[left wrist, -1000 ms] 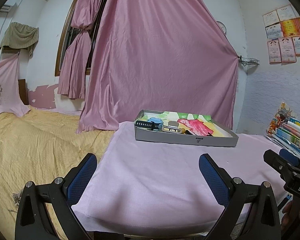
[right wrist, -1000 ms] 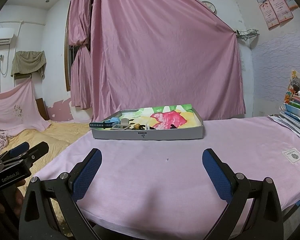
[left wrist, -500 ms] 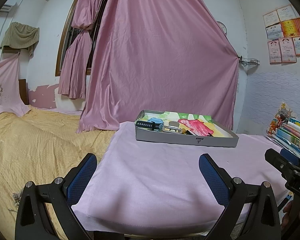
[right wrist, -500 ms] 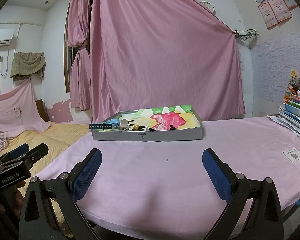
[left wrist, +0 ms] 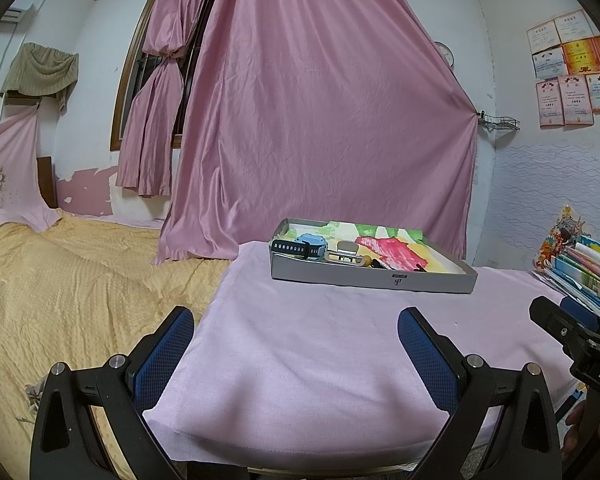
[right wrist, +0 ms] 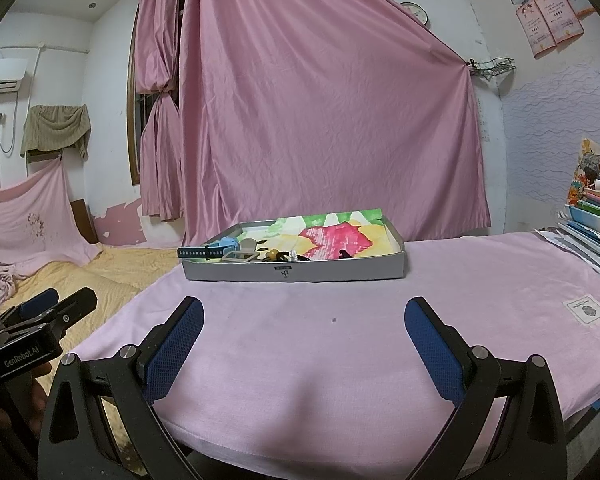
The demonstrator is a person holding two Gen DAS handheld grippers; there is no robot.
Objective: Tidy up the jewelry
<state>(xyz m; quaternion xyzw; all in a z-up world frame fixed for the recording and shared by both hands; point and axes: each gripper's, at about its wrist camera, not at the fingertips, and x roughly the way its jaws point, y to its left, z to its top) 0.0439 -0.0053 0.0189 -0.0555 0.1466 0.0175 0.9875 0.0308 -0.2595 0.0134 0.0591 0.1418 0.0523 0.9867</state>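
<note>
**Two grippers wait, nothing moved**

Two grippers hang released and empty, short of the work. Left to right: the left gripper (left wrist: 296, 336) has its jaws spread wide over the near edge of the pink-clothed counter (left wrist: 320, 344); ahead of both, well apart, the grey tray (right wrist: 296, 270) holds the jewelry, with a dark-strapped watch (right wrist: 204, 252) at its left end; the right gripper (right wrist: 304, 328) is likewise spread. Compared with a second ago, almost nothing has shifted, so sorting probably has not started.
</note>
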